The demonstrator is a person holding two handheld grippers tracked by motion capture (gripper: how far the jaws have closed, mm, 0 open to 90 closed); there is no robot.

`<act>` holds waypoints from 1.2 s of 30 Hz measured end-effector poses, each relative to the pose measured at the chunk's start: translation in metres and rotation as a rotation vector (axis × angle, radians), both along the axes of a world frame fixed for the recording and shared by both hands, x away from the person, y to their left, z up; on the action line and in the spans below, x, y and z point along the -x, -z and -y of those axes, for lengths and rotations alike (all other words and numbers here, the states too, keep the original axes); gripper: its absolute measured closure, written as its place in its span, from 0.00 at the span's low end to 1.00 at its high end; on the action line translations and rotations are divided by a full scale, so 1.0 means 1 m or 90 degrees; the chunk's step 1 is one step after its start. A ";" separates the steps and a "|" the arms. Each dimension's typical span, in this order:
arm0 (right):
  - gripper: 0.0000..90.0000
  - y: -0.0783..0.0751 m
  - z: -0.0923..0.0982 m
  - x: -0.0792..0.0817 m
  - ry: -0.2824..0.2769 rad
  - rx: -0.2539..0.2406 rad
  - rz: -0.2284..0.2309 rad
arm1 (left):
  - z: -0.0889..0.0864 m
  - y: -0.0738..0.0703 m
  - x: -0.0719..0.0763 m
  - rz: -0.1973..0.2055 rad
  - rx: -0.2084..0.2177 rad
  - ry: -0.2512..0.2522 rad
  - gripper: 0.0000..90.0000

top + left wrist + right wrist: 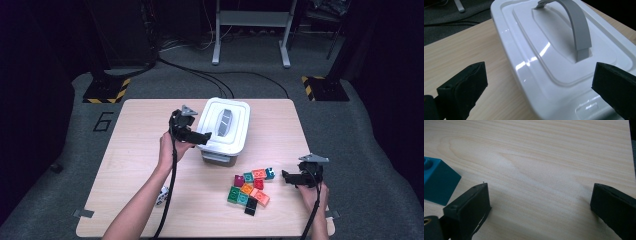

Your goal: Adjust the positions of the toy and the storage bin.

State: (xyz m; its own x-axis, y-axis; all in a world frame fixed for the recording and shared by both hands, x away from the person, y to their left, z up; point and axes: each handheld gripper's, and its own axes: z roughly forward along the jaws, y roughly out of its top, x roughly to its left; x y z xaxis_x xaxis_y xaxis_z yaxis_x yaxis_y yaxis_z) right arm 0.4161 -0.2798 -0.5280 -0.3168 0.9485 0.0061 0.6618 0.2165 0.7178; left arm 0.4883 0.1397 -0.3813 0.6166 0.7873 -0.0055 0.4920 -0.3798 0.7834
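My left gripper [536,87] hangs with its jaws spread wide, holding nothing, right at the near edge of the white box [224,129]. I hold it there because the lid [564,50] is on and its grey handle [576,27] arches just ahead between the jaws, the natural place to take hold. My right gripper [539,205] is also wide apart and empty, low over the bare table [549,150], just beside a blue brick [437,182] at the edge of the heap of bricks [250,187], ready for picking. The box stands at the table's far middle, glossy white plastic, rounded corners, a stepped lid with a raised centre panel.
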 end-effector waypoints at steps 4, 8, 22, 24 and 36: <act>0.03 0.000 0.000 0.000 -0.002 -0.001 0.001 | 0.019 -0.002 -0.006 0.024 0.009 0.014 0.11; 0.03 0.000 0.000 0.000 -0.002 -0.003 0.002 | 0.040 -0.006 -0.011 0.047 0.002 0.011 0.17; 0.07 -0.001 0.001 0.000 -0.005 -0.016 0.006 | 0.075 0.005 -0.028 0.022 -0.006 0.022 0.64; 0.07 -0.001 0.001 0.001 -0.005 -0.017 0.005 | 0.075 0.005 -0.026 0.024 -0.007 0.018 0.65; 0.09 -0.001 0.002 0.001 -0.002 -0.021 0.009 | 0.057 0.005 -0.022 0.011 0.005 0.051 0.71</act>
